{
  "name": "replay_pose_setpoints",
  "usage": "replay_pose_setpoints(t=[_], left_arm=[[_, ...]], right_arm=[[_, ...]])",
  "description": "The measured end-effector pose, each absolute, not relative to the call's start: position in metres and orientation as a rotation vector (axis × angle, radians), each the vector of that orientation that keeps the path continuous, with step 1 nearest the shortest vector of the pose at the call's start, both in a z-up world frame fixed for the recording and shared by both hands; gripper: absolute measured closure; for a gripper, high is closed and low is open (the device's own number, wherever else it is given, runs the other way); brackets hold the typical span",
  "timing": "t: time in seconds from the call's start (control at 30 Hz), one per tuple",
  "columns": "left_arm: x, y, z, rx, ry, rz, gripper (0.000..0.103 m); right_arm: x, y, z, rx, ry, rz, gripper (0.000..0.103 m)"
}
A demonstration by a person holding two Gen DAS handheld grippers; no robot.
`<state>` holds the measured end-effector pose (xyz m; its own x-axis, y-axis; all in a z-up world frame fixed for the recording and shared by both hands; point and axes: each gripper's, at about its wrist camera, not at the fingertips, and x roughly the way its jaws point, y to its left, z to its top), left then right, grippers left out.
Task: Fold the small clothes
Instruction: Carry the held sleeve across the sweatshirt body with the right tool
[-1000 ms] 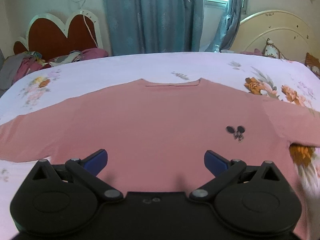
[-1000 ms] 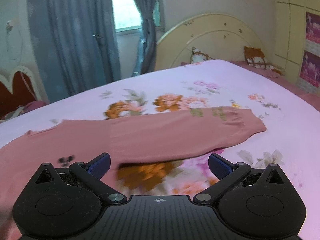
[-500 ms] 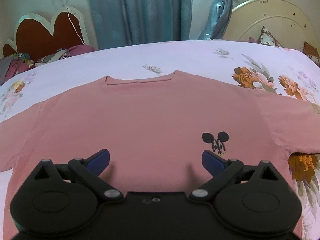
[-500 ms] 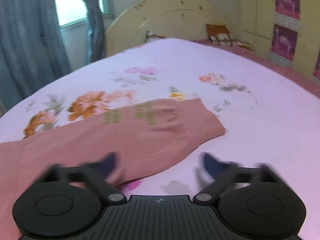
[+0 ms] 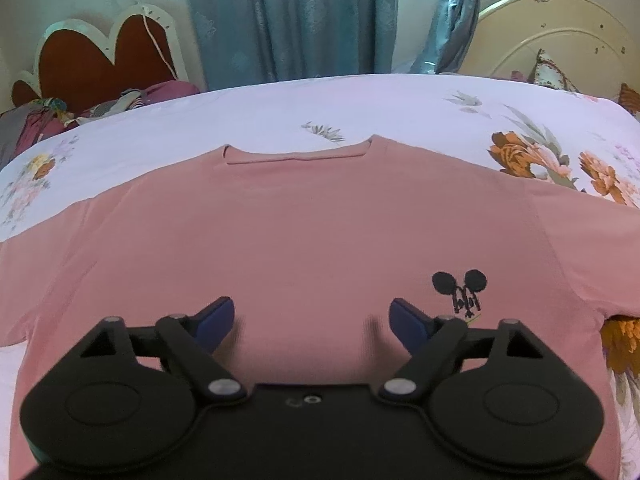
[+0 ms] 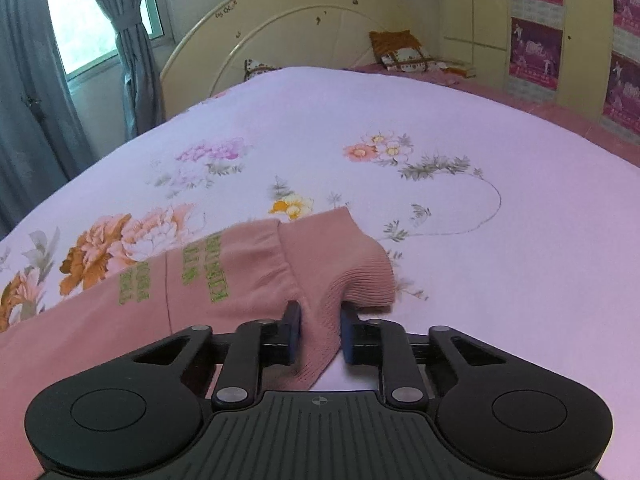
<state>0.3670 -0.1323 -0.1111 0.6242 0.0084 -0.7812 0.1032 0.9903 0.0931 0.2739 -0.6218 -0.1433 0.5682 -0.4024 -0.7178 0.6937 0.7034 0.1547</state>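
Observation:
A pink long-sleeved sweater (image 5: 320,232) lies spread flat on the bed, collar (image 5: 296,156) at the far side and a small black mouse-ear logo (image 5: 460,286) on its chest. My left gripper (image 5: 310,320) hovers over the lower body of the sweater. Its jaws are closing but still wide, with only flat fabric under them and nothing pinched. In the right wrist view the sweater's sleeve (image 6: 224,276) carries green lettering and ends in a ribbed cuff (image 6: 356,276). My right gripper (image 6: 320,332) is closing, and its blue pads press on the bunched cuff.
The bed has a pale floral sheet (image 5: 360,108). A cream arched headboard (image 6: 280,20) with pillows (image 6: 400,52) stands at one end. A red heart-shaped board (image 5: 92,52) and a heap of clothes (image 5: 60,112) sit beyond the far left edge. Blue curtains (image 5: 288,20) hang behind.
The right gripper slid along the sleeve to its end and closed on the cuff. The left gripper came nearer over the sweater's body and its jaws narrowed a little.

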Motion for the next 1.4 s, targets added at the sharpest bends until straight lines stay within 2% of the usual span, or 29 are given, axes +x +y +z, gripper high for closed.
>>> replay_pose_setpoints(t=[0.1,0.27,0.6,0.63,0.7,0.9,1.07,1.13,1.17,1.2,1.23,1.37,1.4], left_arm=[[0.367,-0.126,-0.109,0.127,0.896,-0.064,0.027],[0.364,-0.111,-0.1,0.106,0.877,-0.06,0.027],[0.36,-0.049,-0.086,0.082,0.827,-0.041,0.027],[0.36,-0.041,-0.086,0.08,0.824,-0.037,0.027],[0.359,-0.023,-0.084,0.073,0.816,-0.026,0.027],[0.363,0.02,-0.084,0.066,0.819,0.004,0.027],[0.365,0.033,-0.085,0.051,0.819,-0.034,0.021],[0.367,0.03,-0.087,0.04,0.827,-0.058,0.021],[0.368,0.026,-0.088,0.033,0.832,-0.072,0.021],[0.368,0.024,-0.09,0.03,0.834,-0.082,0.021],[0.369,0.019,-0.091,0.031,0.835,-0.093,0.021],[0.37,0.002,-0.099,0.041,0.847,-0.133,0.021],[0.37,-0.003,-0.101,0.045,0.852,-0.14,0.021]], right_arm=[[0.274,-0.614,-0.132,0.445,0.659,-0.645,0.091],[0.29,-0.577,-0.097,0.403,0.574,-0.546,0.091],[0.349,-0.402,-0.039,0.312,0.496,-0.184,0.096],[0.355,-0.381,-0.037,0.312,0.499,-0.146,0.096],[0.366,-0.339,-0.037,0.305,0.507,-0.075,0.103],[0.396,-0.219,-0.068,0.272,0.624,0.111,0.103],[0.394,-0.194,-0.085,0.246,0.679,0.106,0.102],[0.386,-0.197,-0.085,0.21,0.681,0.067,0.094],[0.381,-0.204,-0.085,0.195,0.681,0.043,0.064],[0.376,-0.212,-0.085,0.179,0.674,0.016,0.023],[0.372,-0.219,-0.087,0.157,0.655,-0.014,0.013],[0.358,-0.244,-0.097,0.092,0.689,-0.054,0.013],[0.356,-0.249,-0.102,0.095,0.707,-0.051,0.017]])
